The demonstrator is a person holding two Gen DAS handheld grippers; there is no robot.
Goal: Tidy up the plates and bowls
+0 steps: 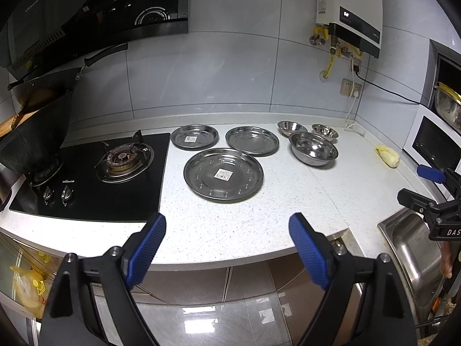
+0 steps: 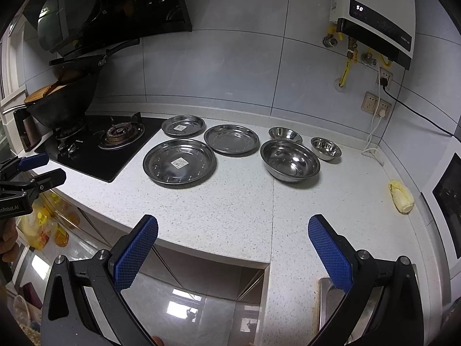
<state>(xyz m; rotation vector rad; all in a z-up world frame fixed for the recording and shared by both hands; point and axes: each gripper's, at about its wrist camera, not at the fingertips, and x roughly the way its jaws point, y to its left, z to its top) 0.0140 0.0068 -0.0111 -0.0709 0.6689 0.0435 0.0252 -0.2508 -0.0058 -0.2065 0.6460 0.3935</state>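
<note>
Both your grippers, left gripper (image 1: pixel 227 248) and right gripper (image 2: pixel 233 250), hang spread and empty; the big plate (image 1: pixel 223 174) lies straight ahead of the left, the large bowl (image 2: pixel 289 164) ahead of the right

Both wrist views look down from the counter (image 1: pixel 259 216) edge toward the wall. Both share the plates (image 2: pixel 180 163) and bowls (image 2: pixel 289 163).

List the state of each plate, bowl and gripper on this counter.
Left gripper: open, empty.
Right gripper: open, empty.
Big plate: flat, empty, unstacked, sticker inside.
Back left plate: flat, empty, sticker inside.
Back right plate: flat, empty.
Big bowl: upright, empty.
Two small bowls: upright, unstacked.
</note>
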